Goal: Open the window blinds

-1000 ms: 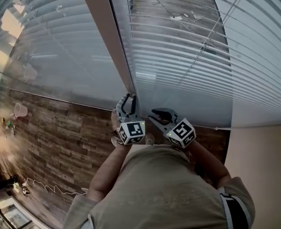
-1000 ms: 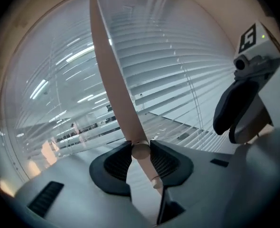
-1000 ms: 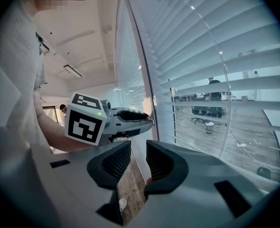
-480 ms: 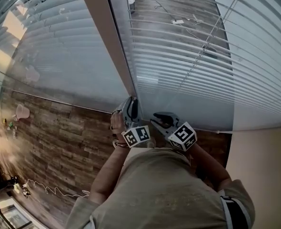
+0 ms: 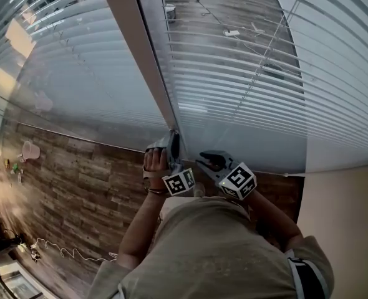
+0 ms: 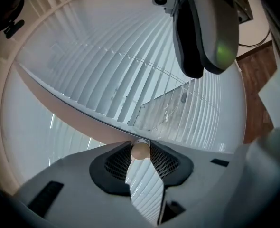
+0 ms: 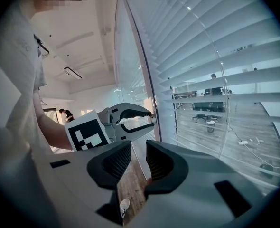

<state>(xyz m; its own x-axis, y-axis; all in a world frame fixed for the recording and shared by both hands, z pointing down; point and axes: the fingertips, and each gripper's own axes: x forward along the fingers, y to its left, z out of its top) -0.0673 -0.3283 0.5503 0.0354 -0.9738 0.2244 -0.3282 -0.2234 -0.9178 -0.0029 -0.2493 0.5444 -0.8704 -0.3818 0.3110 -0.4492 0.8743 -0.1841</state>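
Note:
White slatted window blinds hang behind the glass on both sides of a beige window post. Their slats stand tilted, and the room beyond shows between them. My left gripper reaches up to the post's foot. In the left gripper view it is shut on the round beige end of the blind wand. The right gripper view shows the same grip side-on, the left gripper against the post. My right gripper hovers just right of it, open, with nothing between its pads.
Dark wood flooring runs below the window, with a pink cup and a thin cable at the left. A beige wall closes off the right. Chairs stand beyond the glass.
My left gripper has rolled about its own axis while holding the wand, so its marker cube now faces a different way. The right gripper has stayed put.

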